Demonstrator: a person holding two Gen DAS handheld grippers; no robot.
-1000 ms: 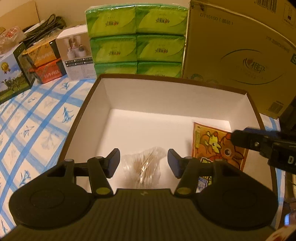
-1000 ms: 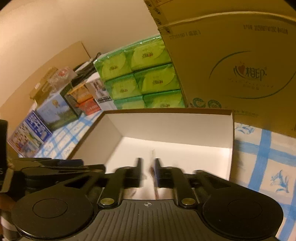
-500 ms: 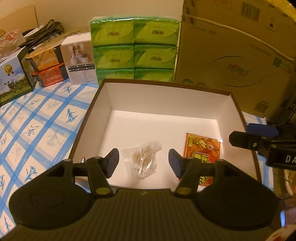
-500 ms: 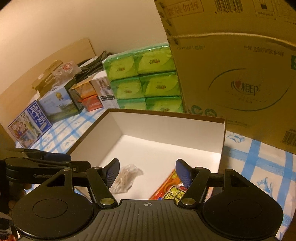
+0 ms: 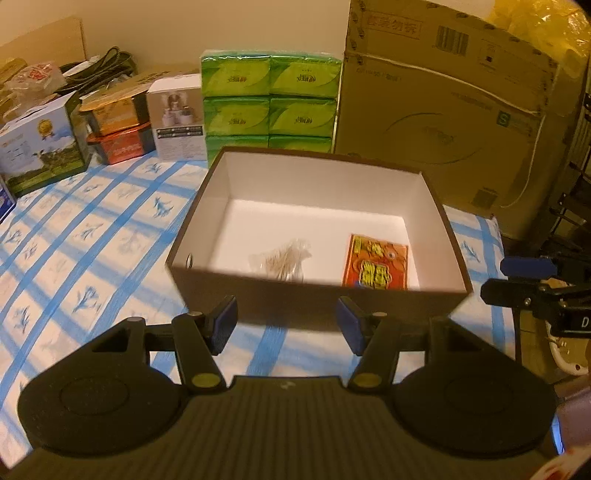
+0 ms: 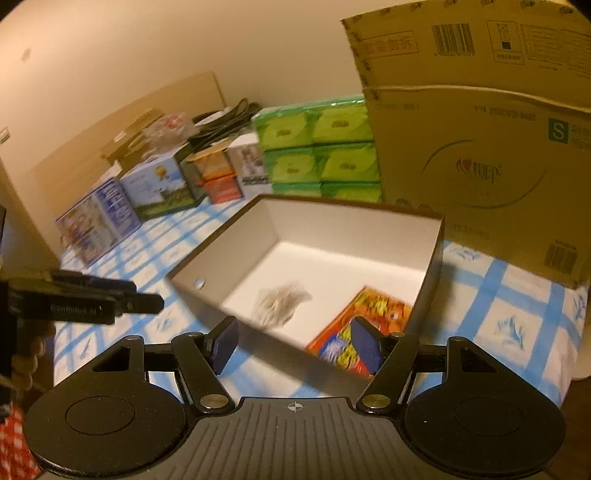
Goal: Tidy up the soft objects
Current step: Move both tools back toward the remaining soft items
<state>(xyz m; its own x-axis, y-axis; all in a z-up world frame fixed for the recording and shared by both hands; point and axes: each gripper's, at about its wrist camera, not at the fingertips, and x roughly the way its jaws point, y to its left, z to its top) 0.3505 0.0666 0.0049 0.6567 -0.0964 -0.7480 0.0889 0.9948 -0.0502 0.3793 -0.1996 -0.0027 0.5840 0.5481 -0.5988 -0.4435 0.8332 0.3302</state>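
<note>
the left wrist view alone shows yellow plastic-wrapped bundles (image 5: 535, 22) at 1 o'clock above the big cardboard carton (image 5: 443, 110), and the right gripper (image 5: 517, 280) poking in from 3 o'clock; the right wrist view alone shows a blue printed carton (image 6: 96, 221) at 9 o'clock and the left gripper (image 6: 146, 301) reaching in from the same side, with a wrist bead bracelet (image 6: 26, 362) below it. both views show the open brown box (image 5: 314, 295) with its white inside, standing on the blue-checked surface (image 5: 74, 258) in front of the stacked green tissue packs (image 5: 269, 99). inside the box lie the two soft things: a clear bag of pale sticks (image 5: 284, 258), blurred, toward the near wall at the middle, and an orange printed packet (image 5: 376, 262) flat on the floor just to its 3 o'clock side, the two apart. the left gripper (image 5: 286, 325) hangs outside the near wall of the box, tilted downward, its blue-padded fingers (image 5: 225, 321) wide with nothing between them. the right gripper (image 6: 293, 345) hangs at the box's near right corner, also pitched down, its fingers (image 6: 364, 347) spread wide and empty, over the packet's near end in the view but not touching it.
</note>
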